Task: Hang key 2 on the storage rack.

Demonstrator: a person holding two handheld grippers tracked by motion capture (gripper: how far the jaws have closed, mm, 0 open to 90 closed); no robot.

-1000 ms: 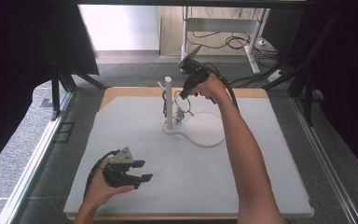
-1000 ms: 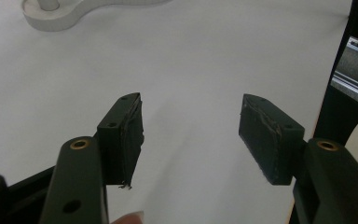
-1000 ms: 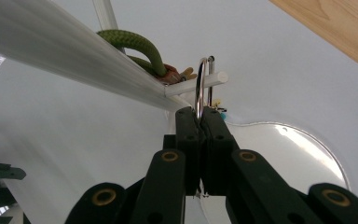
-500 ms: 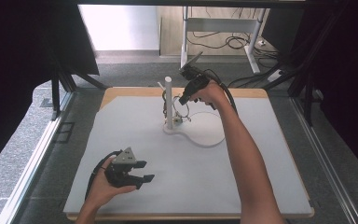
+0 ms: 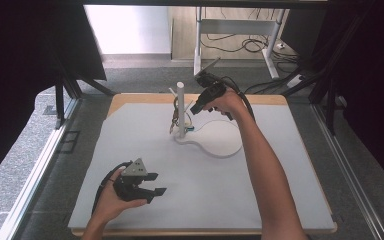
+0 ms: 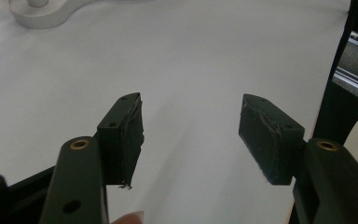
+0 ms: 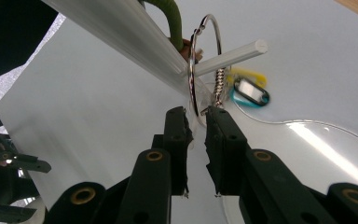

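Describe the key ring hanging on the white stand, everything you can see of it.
The key ring is a thin, shiny metal loop hung over a white peg of the stand. A short chain below carries a teal tag and a yellow one behind. The right hand-held gripper has its jaws slightly parted around the ring's lower edge.

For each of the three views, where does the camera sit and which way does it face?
High view: above the person's side, facing forward and down on the white table; both forearms show.
Left gripper view: on the left gripper, looking along its open jaws across the table.
Right gripper view: on the right gripper, facing the key ring on the white stand.
Shared: the stand and table.
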